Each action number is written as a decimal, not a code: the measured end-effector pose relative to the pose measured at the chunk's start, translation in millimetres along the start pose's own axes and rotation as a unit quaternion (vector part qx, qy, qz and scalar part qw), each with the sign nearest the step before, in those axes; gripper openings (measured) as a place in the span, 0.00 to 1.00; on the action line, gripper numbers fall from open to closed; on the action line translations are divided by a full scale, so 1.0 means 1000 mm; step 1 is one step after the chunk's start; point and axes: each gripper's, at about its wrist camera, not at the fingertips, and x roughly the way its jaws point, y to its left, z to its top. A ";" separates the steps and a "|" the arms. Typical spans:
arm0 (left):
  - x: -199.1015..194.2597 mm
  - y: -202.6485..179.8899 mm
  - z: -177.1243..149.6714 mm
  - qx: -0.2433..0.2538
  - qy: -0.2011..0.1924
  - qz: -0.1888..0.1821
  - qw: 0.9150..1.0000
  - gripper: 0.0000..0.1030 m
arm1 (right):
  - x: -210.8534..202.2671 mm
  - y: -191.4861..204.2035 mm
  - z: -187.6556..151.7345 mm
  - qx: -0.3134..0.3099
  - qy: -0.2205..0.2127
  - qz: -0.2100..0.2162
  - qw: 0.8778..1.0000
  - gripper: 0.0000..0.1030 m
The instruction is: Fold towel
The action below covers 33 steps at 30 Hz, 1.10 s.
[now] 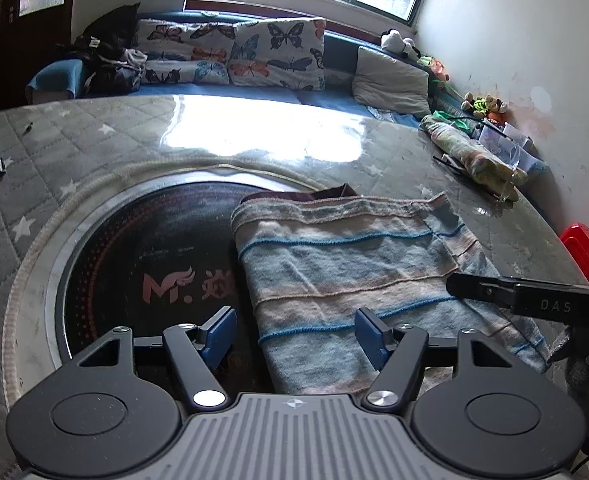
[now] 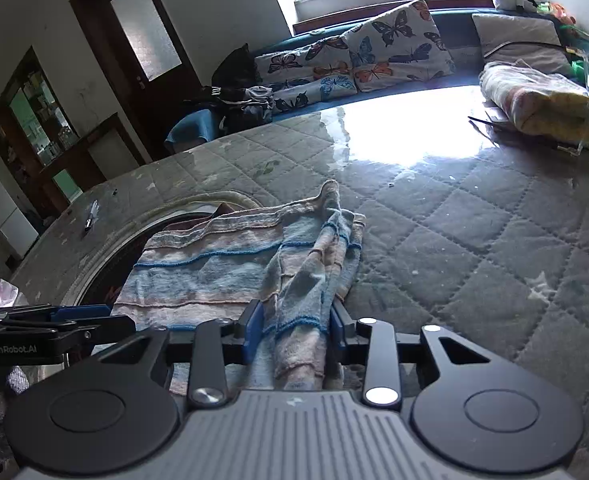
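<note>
Towel (image 2: 222,264) bunched between right tool (image 2: 294,330) pads, not clearly clamped; left tool (image 1: 290,334) apart; slippage likely if lifted

**Black linkage, blue pads, ribbed grey body**

The left gripper (image 1: 292,334) and right gripper (image 2: 294,334) look alike: a ribbed grey housing, two black round discs, black link arms with silver screws, and blue pads (image 1: 218,334) on the fingers. White lettering marks their sides: "GenRobot.AI" on the left, "DAS" on the right.
</note>
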 end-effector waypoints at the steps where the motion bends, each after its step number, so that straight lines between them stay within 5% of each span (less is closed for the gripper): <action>1: 0.001 0.000 0.000 -0.002 0.003 -0.002 1.000 0.66 | 0.000 -0.001 0.000 0.004 0.000 0.003 1.000 0.28; 14: 0.002 0.010 0.004 -0.038 0.002 -0.026 0.999 0.09 | -0.013 0.002 0.000 0.033 -0.028 0.010 0.999 0.14; 33: -0.046 -0.069 0.047 0.042 -0.070 -0.071 0.994 0.07 | -0.114 0.012 0.032 -0.010 -0.126 -0.026 0.992 0.13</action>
